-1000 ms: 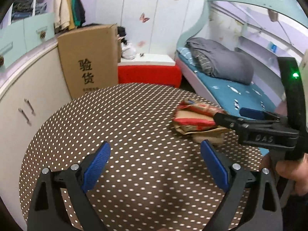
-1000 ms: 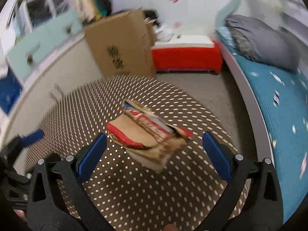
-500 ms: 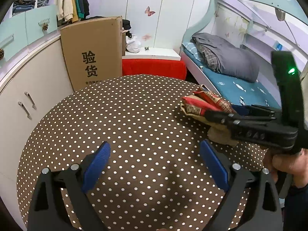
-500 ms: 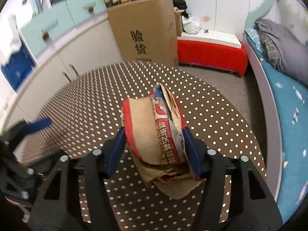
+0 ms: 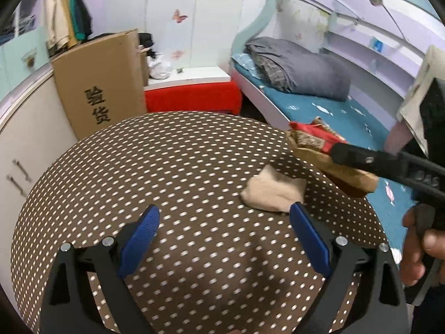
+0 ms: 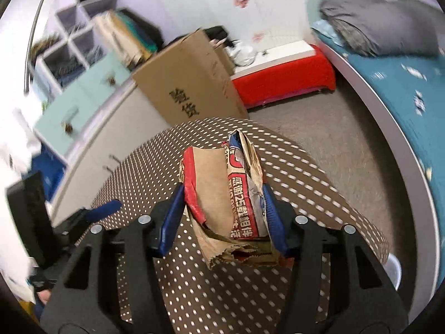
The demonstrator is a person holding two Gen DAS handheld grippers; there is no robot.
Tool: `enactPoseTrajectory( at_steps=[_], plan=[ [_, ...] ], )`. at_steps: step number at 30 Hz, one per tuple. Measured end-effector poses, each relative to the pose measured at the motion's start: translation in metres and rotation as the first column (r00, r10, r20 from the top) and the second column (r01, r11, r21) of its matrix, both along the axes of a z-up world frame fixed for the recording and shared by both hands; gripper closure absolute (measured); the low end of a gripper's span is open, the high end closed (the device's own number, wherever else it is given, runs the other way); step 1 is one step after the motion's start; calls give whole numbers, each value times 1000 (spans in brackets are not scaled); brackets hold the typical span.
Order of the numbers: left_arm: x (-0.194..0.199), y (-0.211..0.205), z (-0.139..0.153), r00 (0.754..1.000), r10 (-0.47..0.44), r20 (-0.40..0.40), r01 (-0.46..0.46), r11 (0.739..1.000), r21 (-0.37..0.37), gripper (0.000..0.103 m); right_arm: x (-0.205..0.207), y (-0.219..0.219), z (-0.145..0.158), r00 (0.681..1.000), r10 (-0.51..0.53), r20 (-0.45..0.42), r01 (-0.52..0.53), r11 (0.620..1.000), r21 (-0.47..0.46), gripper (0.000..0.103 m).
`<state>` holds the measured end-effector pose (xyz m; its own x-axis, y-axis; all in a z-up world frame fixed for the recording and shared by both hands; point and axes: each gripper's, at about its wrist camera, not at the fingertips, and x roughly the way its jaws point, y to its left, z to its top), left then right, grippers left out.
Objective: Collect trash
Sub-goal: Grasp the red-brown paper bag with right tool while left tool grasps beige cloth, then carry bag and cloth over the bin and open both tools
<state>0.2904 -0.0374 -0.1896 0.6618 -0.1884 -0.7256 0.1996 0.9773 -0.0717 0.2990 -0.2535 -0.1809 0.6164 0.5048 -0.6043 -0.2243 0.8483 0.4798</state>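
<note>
Polka-dot table (image 5: 172, 167), right gripper (image 6: 224, 211) clamping crumpled paper bag (image 6: 222, 194), left gripper (image 5: 222, 239) open

Crumpled paper bag (image 6: 230, 200) is held between the pads of the right gripper (image 6: 222, 217), raised over the table's (image 5: 167, 167) right edge. A folded cloth (image 5: 274, 192) lies on the table, left of the bag. Cardboard box (image 5: 103, 83) stands behind the table, beside the cabinet (image 5: 27, 128). Bed (image 5: 319, 105) is placed to the right.
</note>
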Motion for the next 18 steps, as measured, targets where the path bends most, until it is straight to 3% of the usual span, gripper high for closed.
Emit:
enactPoseTrajectory(
  at_steps=[10, 12, 18],
  plan=[
    [38, -60, -28, 987, -159, -38, 163, 980, 118, 11, -39, -43, 11, 989, -142, 34, 141, 990, 18, 49],
    [43, -64, -36, 979, -188, -80, 196, 976, 95, 44, -48, -46, 16, 986, -161, 50, 160, 987, 13, 49],
    [23, -62, -28, 977, -198, -79, 200, 980, 19, 45, -79, -70, 30, 968, -236, 89, 232, 971, 50, 49]
  ],
)
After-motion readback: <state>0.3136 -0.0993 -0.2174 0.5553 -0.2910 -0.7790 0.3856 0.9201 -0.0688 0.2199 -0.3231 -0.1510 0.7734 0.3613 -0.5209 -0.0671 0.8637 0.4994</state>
